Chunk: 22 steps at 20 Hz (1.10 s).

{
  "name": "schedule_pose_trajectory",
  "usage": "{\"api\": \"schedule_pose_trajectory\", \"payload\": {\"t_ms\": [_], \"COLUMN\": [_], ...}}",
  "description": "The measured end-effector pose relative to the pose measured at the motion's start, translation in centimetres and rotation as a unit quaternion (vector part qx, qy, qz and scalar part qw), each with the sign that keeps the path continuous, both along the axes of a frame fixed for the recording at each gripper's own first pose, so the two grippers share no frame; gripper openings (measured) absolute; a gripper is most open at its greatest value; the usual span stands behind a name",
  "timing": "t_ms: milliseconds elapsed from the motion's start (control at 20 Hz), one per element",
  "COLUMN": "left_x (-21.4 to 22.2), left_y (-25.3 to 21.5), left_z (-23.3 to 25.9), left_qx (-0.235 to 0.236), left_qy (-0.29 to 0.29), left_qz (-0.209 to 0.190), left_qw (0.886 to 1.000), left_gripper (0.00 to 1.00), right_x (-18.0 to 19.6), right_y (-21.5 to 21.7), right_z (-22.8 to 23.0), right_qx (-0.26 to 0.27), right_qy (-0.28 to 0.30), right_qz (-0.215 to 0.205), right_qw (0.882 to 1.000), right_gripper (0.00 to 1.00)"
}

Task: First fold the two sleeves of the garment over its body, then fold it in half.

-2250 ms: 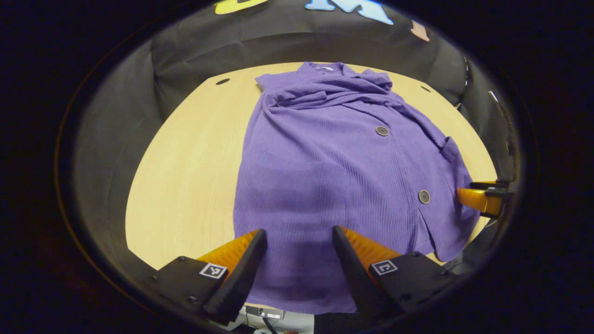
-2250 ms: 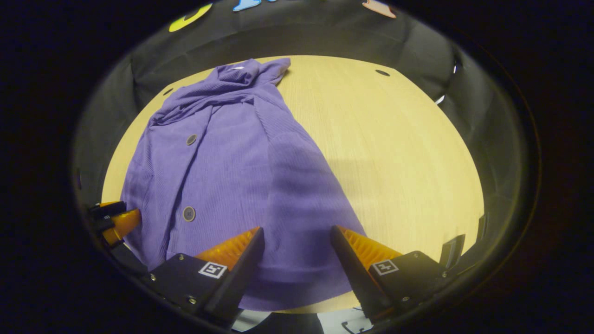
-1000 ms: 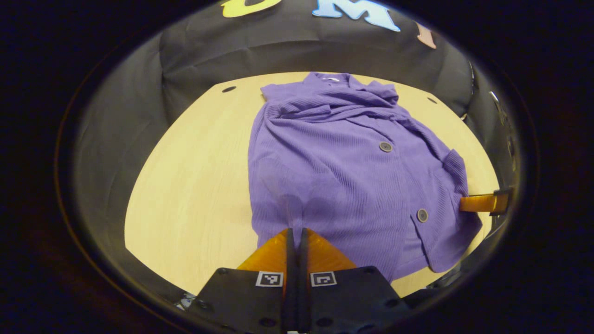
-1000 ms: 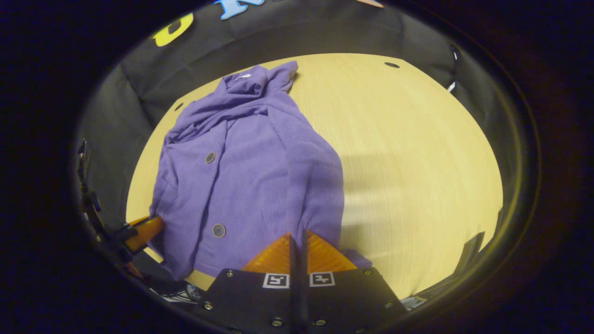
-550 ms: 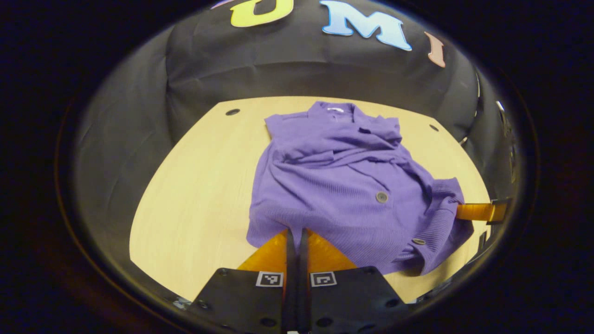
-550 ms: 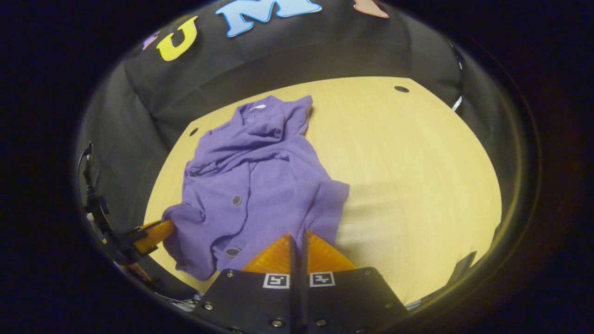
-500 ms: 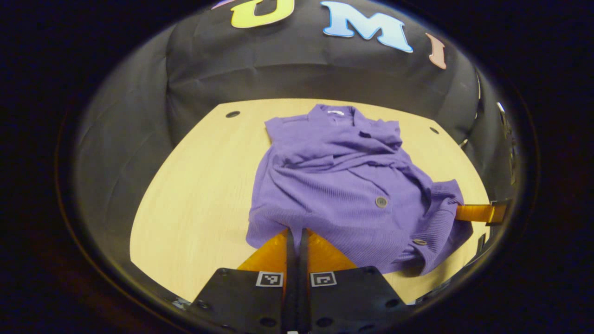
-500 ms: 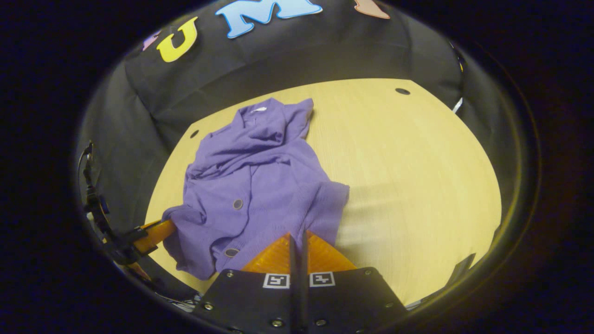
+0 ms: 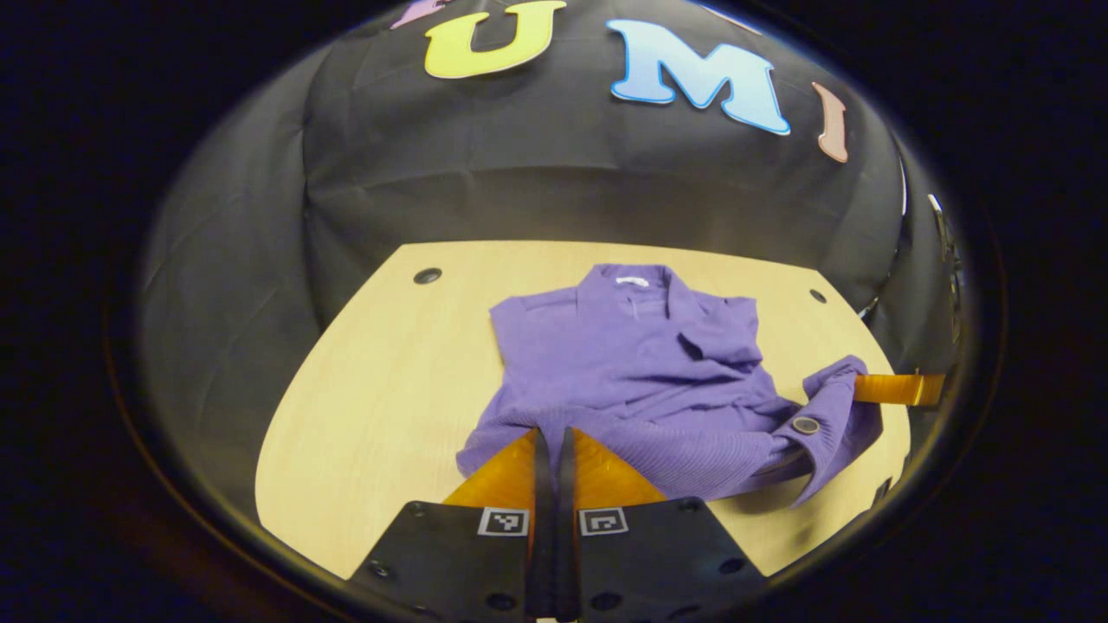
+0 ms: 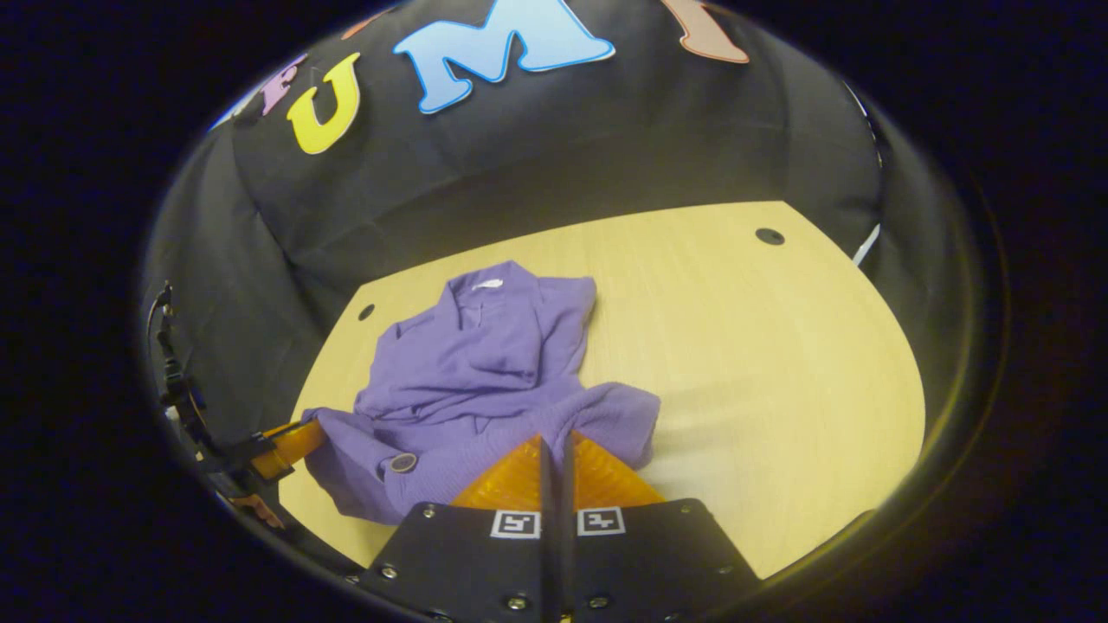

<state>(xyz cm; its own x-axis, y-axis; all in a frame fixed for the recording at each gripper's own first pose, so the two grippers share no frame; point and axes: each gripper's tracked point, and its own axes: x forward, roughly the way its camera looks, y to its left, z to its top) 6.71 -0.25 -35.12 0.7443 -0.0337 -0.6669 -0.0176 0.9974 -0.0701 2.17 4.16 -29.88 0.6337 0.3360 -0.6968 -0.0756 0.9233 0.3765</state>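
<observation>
A purple buttoned cardigan (image 9: 632, 363) lies on the wooden table (image 9: 381, 381), its collar (image 9: 625, 281) at the far end and both sleeves folded across the chest. My left gripper (image 9: 551, 431) is shut on the left corner of the hem, which is raised off the table. In the left gripper view the right gripper's fingers (image 9: 892, 389) pinch the other hem corner beside a button (image 9: 806, 425). My right gripper (image 10: 554, 438) is shut on that part of the cardigan (image 10: 485, 363). The lower half bulges up between the two grips. The left gripper's fingers (image 10: 290, 441) show at the left of the right gripper view.
The black cloth wall (image 9: 554, 173) closes the table's far side and flanks. Bare table (image 10: 762, 363) stretches to the right of the garment, with small round holes (image 10: 769, 235) near the far corners (image 9: 427, 275).
Both grippers went from open over the hem to shut on it. They then lifted it and carried it towards the collar, so the lower half is bunching up over the upper half.
</observation>
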Motion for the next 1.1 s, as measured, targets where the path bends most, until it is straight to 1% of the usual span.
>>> {"api": "schedule_pose_trajectory", "payload": {"t_ms": [300,350,400,550,750,1100], "left_x": [8.6,9.9,11.4,15.5,20.1,26.8], "left_y": [0.6,0.8,0.9,1.2,1.4,0.8], "left_z": [2.0,2.2,2.2,2.3,1.0,-2.7], "left_qx": [-0.003,-0.001,0.001,0.003,0.004,0.012], "left_qy": [-0.035,-0.040,-0.045,-0.057,-0.067,-0.079], "left_qz": [-0.003,-0.005,-0.006,-0.010,-0.013,-0.034], "left_qw": [0.999,0.999,0.999,0.998,0.998,0.996], "left_gripper": [0.07,0.07,0.07,0.07,0.07,0.07], "right_x": [7.7,9.0,10.3,13.9,18.7,24.3], "right_y": [0.4,0.5,0.7,1.1,1.8,2.1], "right_z": [1.7,2.0,2.2,2.0,0.9,-3.8], "right_qx": [0.002,0.003,0.005,0.003,0.001,-0.004], "right_qy": [-0.032,-0.038,-0.043,-0.057,-0.077,-0.077], "right_qz": [-0.006,-0.008,-0.011,-0.016,-0.028,-0.053], "right_qw": [0.999,0.999,0.999,0.998,0.997,0.996], "right_gripper": [0.01,0.05,0.01,0.01,0.01,0.01]}}
